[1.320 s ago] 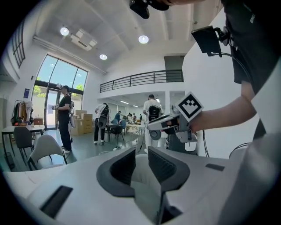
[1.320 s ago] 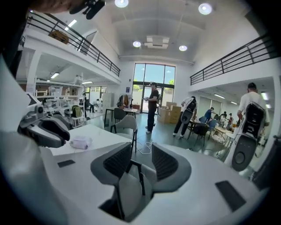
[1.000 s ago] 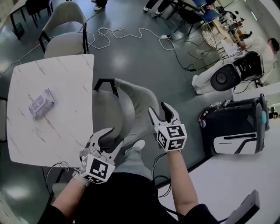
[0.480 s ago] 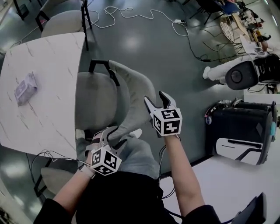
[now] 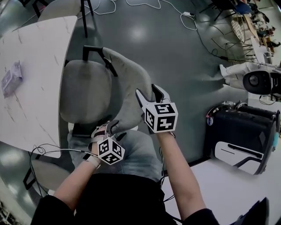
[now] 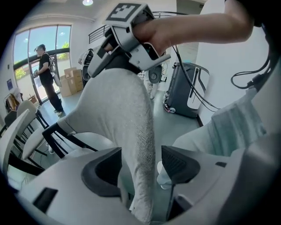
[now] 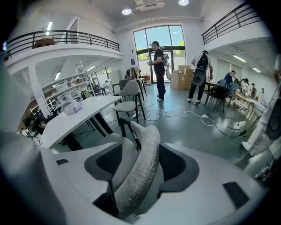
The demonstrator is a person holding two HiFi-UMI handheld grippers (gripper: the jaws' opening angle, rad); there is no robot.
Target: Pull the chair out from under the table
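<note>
My left gripper [image 5: 109, 130] and right gripper [image 5: 148, 92]: jaws just been opening, now spread wide. Chair backrest [image 5: 127, 83] sits between each pair, unclamped. Seat [image 5: 83, 90] beyond, close against table [image 5: 35, 66]. Risk: pulling before closing, so pads slide off padded rim; a lopsided grip could swing chair into table edge.

We saw a bright hall lit by daylight from tall windows [image 7: 160, 41] and glaring round ceiling lamps [image 7: 126, 11]. The glossy floor [image 5: 175, 66] showed a white reflection, the white table [image 5: 30, 101] nearly washed out. Shadows were soft. Both gripper views bent strongly toward dark, vignetted edges.
</note>
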